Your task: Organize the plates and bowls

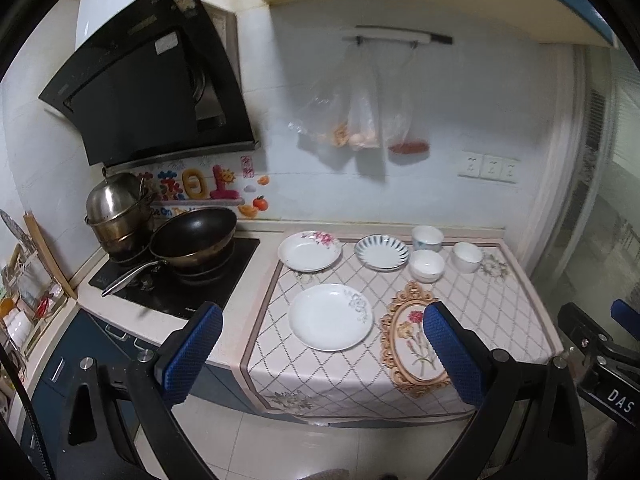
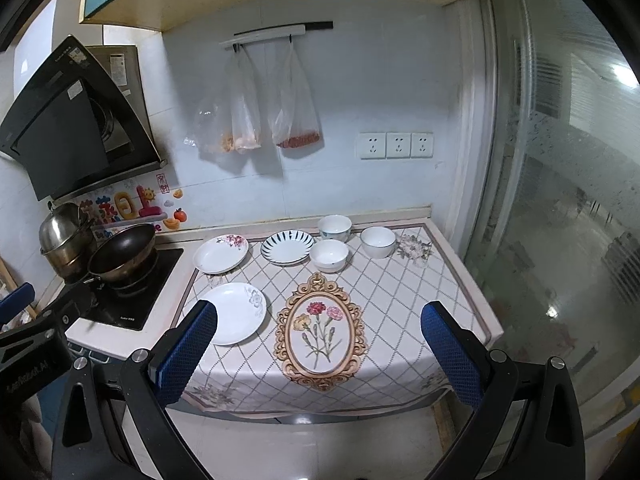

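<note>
Three plates lie on the patterned cloth: a white plate with a grey flower [image 1: 330,317] [image 2: 234,313] nearest, a pink-flower plate [image 1: 309,251] [image 2: 221,253] behind it, and a blue-striped plate [image 1: 382,251] [image 2: 287,246]. Three white bowls stand to the right: back bowl [image 1: 427,237] [image 2: 335,228], middle bowl [image 1: 427,265] [image 2: 329,255], right bowl [image 1: 467,257] [image 2: 377,242]. My left gripper [image 1: 320,348] is open and empty, short of the counter's front edge. My right gripper [image 2: 318,348] is open and empty, also back from the counter.
A black wok [image 1: 194,236] [image 2: 122,254] and stacked steel pots [image 1: 116,208] [image 2: 64,236] sit on the hob at left under a range hood [image 1: 152,84]. Plastic bags [image 2: 256,112] hang on the wall. A glass partition [image 2: 560,240] stands right of the counter.
</note>
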### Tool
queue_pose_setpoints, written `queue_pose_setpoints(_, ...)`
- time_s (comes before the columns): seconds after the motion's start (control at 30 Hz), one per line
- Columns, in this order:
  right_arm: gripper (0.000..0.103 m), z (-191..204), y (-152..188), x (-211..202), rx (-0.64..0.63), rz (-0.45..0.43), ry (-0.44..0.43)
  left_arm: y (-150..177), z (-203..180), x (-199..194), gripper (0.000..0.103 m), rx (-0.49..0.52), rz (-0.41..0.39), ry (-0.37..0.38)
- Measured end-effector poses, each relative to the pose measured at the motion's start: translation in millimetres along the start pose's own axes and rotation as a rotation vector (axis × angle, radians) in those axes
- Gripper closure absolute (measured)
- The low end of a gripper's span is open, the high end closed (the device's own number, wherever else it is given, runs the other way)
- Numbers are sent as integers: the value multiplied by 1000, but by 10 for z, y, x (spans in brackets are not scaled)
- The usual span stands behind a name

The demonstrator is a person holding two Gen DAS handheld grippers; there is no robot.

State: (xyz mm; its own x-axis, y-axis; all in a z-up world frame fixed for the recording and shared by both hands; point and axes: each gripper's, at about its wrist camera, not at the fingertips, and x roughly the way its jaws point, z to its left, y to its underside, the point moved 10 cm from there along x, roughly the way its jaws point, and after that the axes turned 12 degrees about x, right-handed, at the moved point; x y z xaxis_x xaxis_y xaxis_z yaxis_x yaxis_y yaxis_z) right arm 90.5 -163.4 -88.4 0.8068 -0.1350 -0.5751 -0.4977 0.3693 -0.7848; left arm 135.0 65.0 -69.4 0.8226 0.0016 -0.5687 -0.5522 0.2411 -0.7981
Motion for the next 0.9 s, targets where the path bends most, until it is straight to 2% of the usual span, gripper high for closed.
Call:
queue_pose_setpoints(0.1, 0, 95, 7, 314, 5, 38, -35, 31, 150, 312, 0, -14, 30, -33)
queue_pose_setpoints(0.23, 0, 242, 106, 943, 13, 144, -97, 157, 363, 1001, 0, -46, 137, -64)
queue_pose_setpoints(0.4, 0, 374, 323, 2020, -2, 312, -138, 351, 509, 1871, 0, -84, 279, -66)
queue_pose_setpoints(0.53, 0, 506, 494, 2929, -15, 439, -173, 569, 511, 2682, 1, -98, 426, -30)
queue_pose_setpoints(0.6, 0, 557, 576, 3387, -32, 480, -183, 684, 495, 3032, 6, -95, 488, -19)
queue_pose_setpoints(0.67, 0, 597, 703, 3846, -34, 553, -206, 834, 468, 3343, 20, -102, 553, 2)
queue_pose_setpoints(0.77, 3, 628, 945, 4437, -11, 682, -252, 1109, 378, 3798, 32, -136, 669, 54)
queue_pose_setpoints(0.87, 8, 702, 1153, 4928, -6, 777, -289, 1311, 309, 4086, 34, -163, 734, 95)
queue_pose_setpoints(0.9, 13, 723, 1215, 5045, -12, 799, -298, 1383, 286, 4190, 35, -170, 754, 109)
